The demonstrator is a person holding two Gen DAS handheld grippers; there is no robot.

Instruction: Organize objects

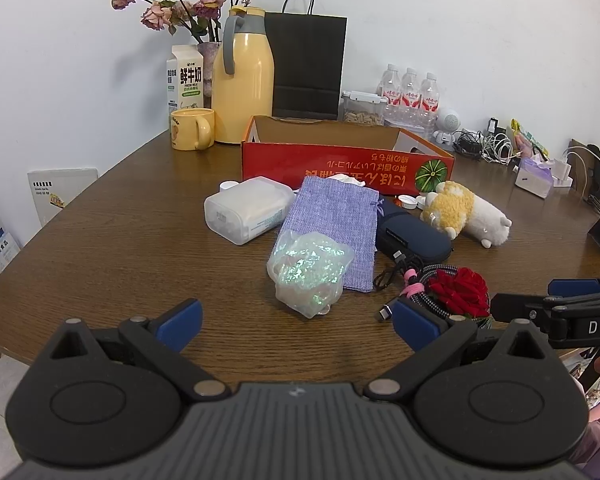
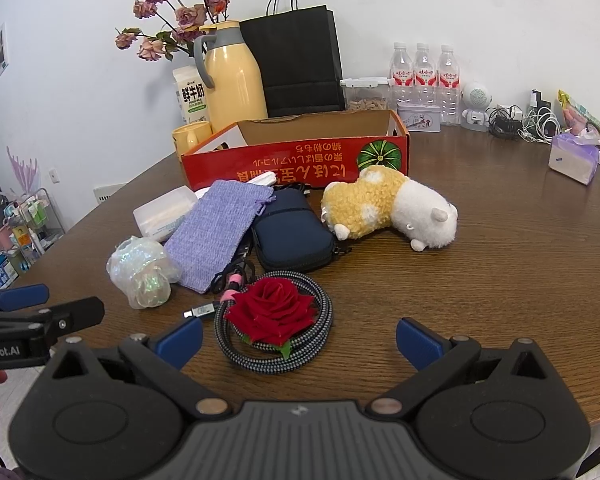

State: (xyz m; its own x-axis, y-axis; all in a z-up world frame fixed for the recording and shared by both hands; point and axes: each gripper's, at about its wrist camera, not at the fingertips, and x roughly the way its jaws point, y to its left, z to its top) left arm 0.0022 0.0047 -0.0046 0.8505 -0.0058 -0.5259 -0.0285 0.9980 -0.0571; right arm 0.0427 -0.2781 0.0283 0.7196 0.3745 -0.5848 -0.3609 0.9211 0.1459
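Both grippers hang low over the near edge of the wooden table, the left gripper and right gripper each with its 2 blue-padded fingers spread wide and empty. The iridescent bag, purple pouch, navy case, red rose on a coiled cable and plush toy cluster mid-table before the open red box. Bare wood lies left and right of the cluster.
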